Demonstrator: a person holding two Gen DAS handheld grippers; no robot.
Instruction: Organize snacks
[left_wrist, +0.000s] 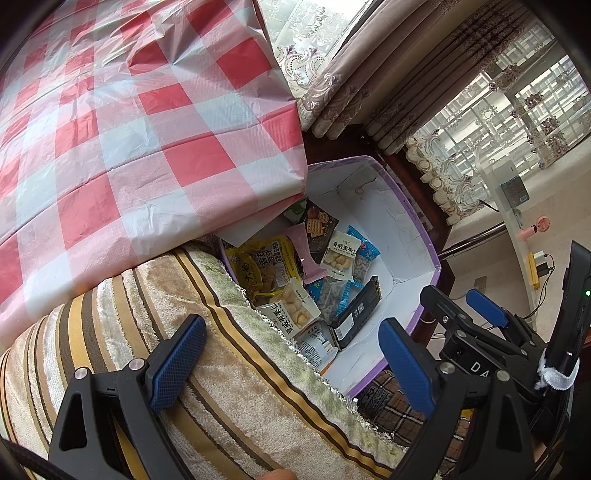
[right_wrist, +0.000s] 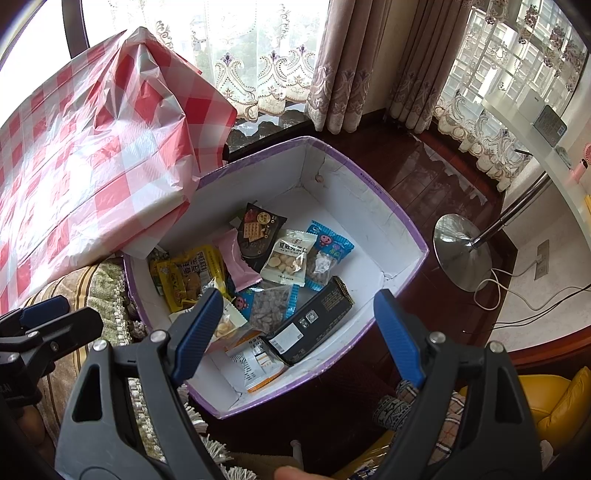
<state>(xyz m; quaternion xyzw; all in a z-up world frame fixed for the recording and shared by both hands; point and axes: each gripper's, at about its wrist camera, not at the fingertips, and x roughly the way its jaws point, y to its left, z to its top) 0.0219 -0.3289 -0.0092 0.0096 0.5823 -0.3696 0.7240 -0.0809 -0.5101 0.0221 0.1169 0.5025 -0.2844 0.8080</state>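
Observation:
A white box with a purple rim stands on the dark floor and holds several snack packets: a yellow bag, a pink packet, a dark cracker packet, a white nut packet, blue packets and a black box. The box also shows in the left wrist view. My right gripper is open and empty above the box's near side. My left gripper is open and empty over a striped cushion, left of the box.
A table with a red-and-white checked plastic cloth overhangs the box's left side. Curtains and a window are behind. A chrome lamp base and cables lie on the floor at right. A yellow seat is at bottom right.

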